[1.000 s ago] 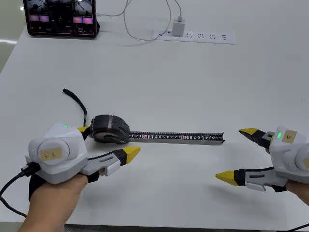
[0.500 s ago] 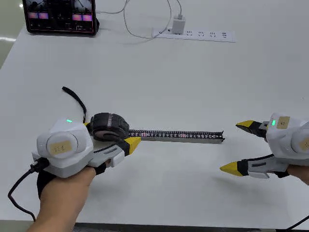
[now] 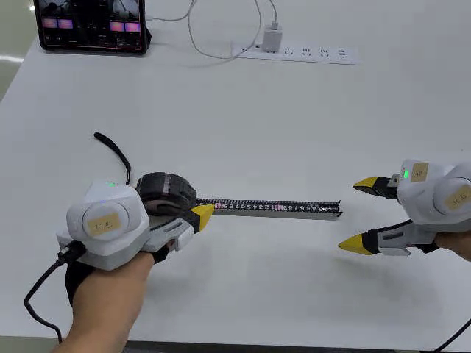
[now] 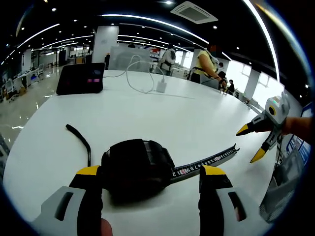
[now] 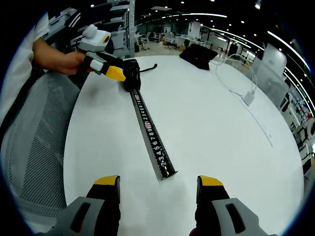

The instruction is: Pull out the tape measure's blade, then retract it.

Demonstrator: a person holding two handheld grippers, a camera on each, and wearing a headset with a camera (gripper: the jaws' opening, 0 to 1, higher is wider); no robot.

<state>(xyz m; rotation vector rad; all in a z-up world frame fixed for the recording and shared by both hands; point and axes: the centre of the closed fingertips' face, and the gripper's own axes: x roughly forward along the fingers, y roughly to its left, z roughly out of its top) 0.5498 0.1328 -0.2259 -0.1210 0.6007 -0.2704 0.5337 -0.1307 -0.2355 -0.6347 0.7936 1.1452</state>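
Observation:
The black tape measure case (image 3: 168,193) lies on the white table (image 3: 243,125), its blade (image 3: 272,207) drawn out to the right and lying flat. My left gripper (image 3: 173,204) is open, with a jaw on either side of the case (image 4: 138,164); a gap shows by the right jaw. My right gripper (image 3: 359,213) is open just beyond the blade's hooked end (image 3: 339,208). In the right gripper view the blade end (image 5: 167,173) lies just ahead of the gap between the open gripper's (image 5: 159,181) jaws, without touching them.
The case's black wrist strap (image 3: 114,151) trails off to the back left. A tablet (image 3: 92,26) stands at the far left edge, with a power strip (image 3: 294,53) and charger cable (image 3: 221,37) at the back. A mesh chair (image 5: 34,147) sits beside the table.
My left gripper has moved forward so that its jaws now straddle the case. My right gripper has shifted a little farther back, level with the blade's end. The blade has stayed put.

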